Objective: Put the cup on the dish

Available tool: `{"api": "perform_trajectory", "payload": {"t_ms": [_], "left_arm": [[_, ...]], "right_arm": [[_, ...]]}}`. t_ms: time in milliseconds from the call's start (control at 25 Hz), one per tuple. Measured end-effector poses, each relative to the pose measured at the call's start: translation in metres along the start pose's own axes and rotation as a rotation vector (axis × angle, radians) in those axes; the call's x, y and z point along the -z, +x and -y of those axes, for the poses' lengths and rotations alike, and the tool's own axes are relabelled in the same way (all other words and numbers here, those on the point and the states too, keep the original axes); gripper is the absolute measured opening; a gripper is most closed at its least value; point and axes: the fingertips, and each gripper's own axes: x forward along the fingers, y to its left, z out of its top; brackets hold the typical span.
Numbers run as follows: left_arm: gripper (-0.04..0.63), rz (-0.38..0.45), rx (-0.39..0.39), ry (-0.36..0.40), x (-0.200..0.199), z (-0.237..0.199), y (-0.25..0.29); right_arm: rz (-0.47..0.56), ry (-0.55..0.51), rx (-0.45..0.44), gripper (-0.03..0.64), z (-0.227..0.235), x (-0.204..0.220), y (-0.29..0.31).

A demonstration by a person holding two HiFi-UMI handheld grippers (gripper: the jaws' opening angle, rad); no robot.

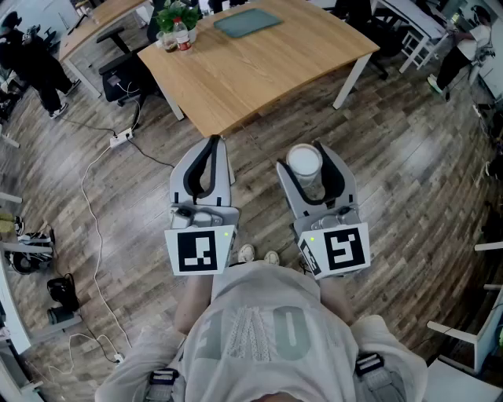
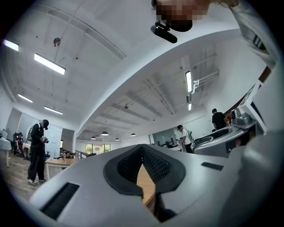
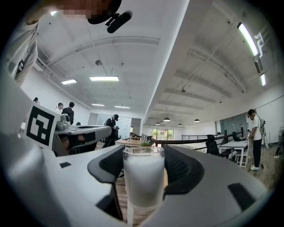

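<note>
My right gripper [image 1: 301, 156] is shut on a clear cup [image 1: 303, 162] with a white inside and holds it upright in the air over the wood floor. In the right gripper view the cup [image 3: 143, 177] fills the gap between the black pads [image 3: 184, 168] of the right gripper [image 3: 143, 150]. My left gripper [image 1: 213, 143] hangs beside it, shut and with nothing in it; in the left gripper view its tips meet [image 2: 142, 148]. A flat grey-green dish [image 1: 247, 21] lies at the far side of the wooden table [image 1: 259, 71], well ahead of both grippers.
A potted plant and a bottle [image 1: 178, 27] stand on the table's far left corner. A power strip with a white cable [image 1: 119, 139] lies on the floor to the left. Office chairs [image 1: 118, 74] and a standing person [image 1: 35, 63] are at the left; white desks stand at the back right.
</note>
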Motion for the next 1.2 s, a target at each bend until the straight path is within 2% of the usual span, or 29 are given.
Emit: {"api": "perform_trajectory", "payload": {"t_ms": [280, 480, 640, 800, 1000, 1200], "left_arm": [[0.009, 0.002, -0.014, -0.002, 0.004, -0.016, 0.001], [0.009, 0.017, -0.01, -0.027, 0.005, -0.029, 0.008], [0.009, 0.031, 0.009, -0.021, 0.006, -0.028, 0.012], [0.009, 0.007, 0.04, -0.01, 0.018, -0.036, 0.019], [0.009, 0.042, 0.014, -0.034, 0.024, -0.062, 0.037], [0.009, 0.015, 0.017, -0.018, 0.032, -0.048, 0.065]], "right_arm": [[0.009, 0.014, -0.002, 0.275, -0.005, -0.001, 0.008], [0.057, 0.01, -0.03, 0.275, -0.012, -0.01, 0.015], [0.054, 0.001, -0.011, 0.275, -0.009, -0.01, 0.02], [0.053, -0.007, 0.03, 0.275, -0.002, -0.007, 0.023], [0.033, -0.037, 0.096, 0.275, 0.015, -0.008, 0.035], [0.02, -0.021, 0.109, 0.275, 0.053, 0.005, 0.049]]}}
